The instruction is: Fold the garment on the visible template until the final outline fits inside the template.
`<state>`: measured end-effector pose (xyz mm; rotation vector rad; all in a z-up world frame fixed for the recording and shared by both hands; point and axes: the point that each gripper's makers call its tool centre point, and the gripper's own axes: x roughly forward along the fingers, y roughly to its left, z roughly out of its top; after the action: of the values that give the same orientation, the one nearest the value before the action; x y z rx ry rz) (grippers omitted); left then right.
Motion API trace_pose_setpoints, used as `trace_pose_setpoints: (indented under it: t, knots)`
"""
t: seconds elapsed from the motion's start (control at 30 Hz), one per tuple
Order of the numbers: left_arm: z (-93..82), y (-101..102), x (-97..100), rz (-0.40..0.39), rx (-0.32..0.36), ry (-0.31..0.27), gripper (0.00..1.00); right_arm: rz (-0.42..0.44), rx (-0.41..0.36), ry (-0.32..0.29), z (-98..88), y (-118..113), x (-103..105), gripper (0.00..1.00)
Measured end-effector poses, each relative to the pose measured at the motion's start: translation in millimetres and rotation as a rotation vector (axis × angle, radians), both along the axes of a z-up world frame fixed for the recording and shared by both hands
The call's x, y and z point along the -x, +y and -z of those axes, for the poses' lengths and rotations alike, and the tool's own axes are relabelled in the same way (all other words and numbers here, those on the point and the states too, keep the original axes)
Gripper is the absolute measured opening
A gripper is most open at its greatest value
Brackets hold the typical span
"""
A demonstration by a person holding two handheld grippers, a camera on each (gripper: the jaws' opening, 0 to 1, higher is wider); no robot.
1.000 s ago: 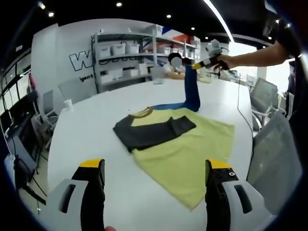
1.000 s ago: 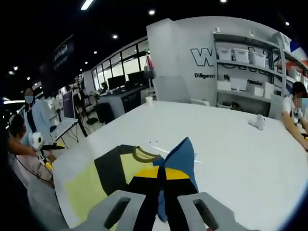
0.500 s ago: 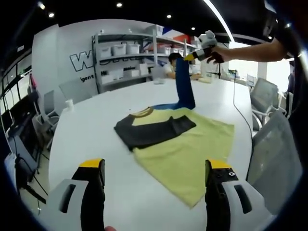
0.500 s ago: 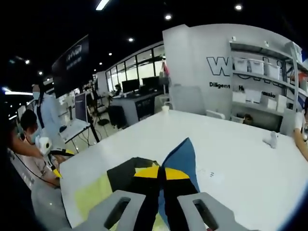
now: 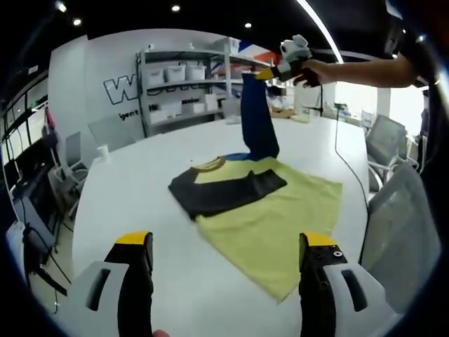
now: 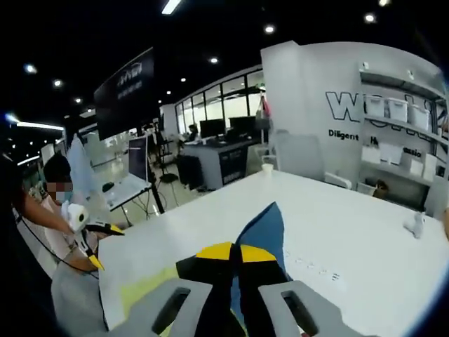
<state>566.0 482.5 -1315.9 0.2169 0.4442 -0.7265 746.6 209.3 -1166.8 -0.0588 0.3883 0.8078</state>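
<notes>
White and broad, the round table [image 5: 140, 182] carries the garment [image 5: 273, 217] in an open office, with shelving [image 5: 186, 84] holding pale bins against the wall beyond the table's far edge. Most of the garment lies flat on the table: a yellow body spread toward the near right, a black sleeve [image 5: 224, 191] folded across its upper part, and a yellow-trimmed collar at the far end. From that far end a blue sleeve [image 5: 258, 126] rises off the table, pulled up taut by the right gripper [image 5: 270, 72], which a person's outstretched hand holds above the garment. In the right gripper view the right gripper's [image 6: 235, 261] jaws are pressed together on the blue sleeve [image 6: 263, 232], whose pointed end sticks up past the yellow tips, with the table [image 6: 351, 239] spreading behind. The left gripper [image 5: 221, 242] hangs over the near edge of the table, short of the garment, its jaws spread wide with nothing between them.
</notes>
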Motion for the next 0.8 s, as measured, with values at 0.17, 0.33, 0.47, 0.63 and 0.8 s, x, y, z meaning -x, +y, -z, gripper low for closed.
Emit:
trace_pose_setpoints:
  t: [0.17, 0.33, 0.47, 0.63, 0.8]
  knots:
    - [0.5, 2.7, 1.1, -0.009, 0.001, 0.003, 0.86, -0.04, 0.004, 0.012, 7.0, 22.9, 5.8, 0.0]
    - [0.4, 4.6, 1.9, -0.014, 0.001, 0.003, 0.85, -0.073, 0.015, 0.028, 18.0, 39.4, 12.1, 0.0]
    - [1.2, 5.6, 2.4, -0.017, -0.001, 0.004, 0.85, -0.09, 0.023, 0.054, 30.0, 49.2, 17.0, 0.0]
    - [1.5, 6.5, 3.1, -0.02, 0.0, 0.006, 0.85, -0.11, 0.039, 0.088, 51.3, 59.9, 22.9, 0.0]
    - [2.9, 8.3, 4.3, -0.023, -0.005, 0.01, 0.86, -0.129, 0.094, 0.111, 75.7, 65.2, 25.5, 0.0]
